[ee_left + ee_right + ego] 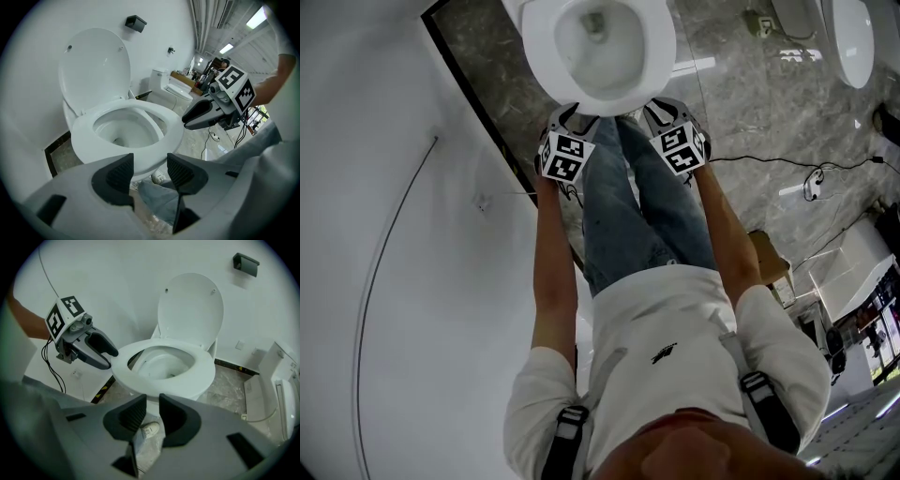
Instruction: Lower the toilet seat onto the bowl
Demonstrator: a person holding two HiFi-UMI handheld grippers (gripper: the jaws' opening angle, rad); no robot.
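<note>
- The dark ribbed fingers of my left gripper point(150, 169) stand well apart with nothing between them.
- My right gripper point(151, 416) has its fingers closer together. A narrow gap is left between them and it is empty; a white shoe point(150, 429) shows through it.
- The white oval toilet seat point(197, 376) lies flat on the white ceramic bowl point(598, 56), and the white oval lid point(190, 305) stands upright against the wall.
- Each gripper view shows the other gripper just beside the seat's front rim, but I cannot tell whether either one touches it.
- Only the head view looks straight down into the bowl. It also shows the blue jeans point(623, 206) and the white T-shirt point(666, 319), while the picture's top edge cuts off the back of the toilet.
- Only the left gripper view shows a second white toilet point(171, 86) farther along the wall.
- The small black wall box point(135, 22) appears in both gripper views.
- I can read no writing anywhere. The cubes carry only black-and-white square patterns, and the T-shirt's dark logo point(664, 353) is too small to make out.
- The gripper bodies hide the foot of the bowl.
</note>
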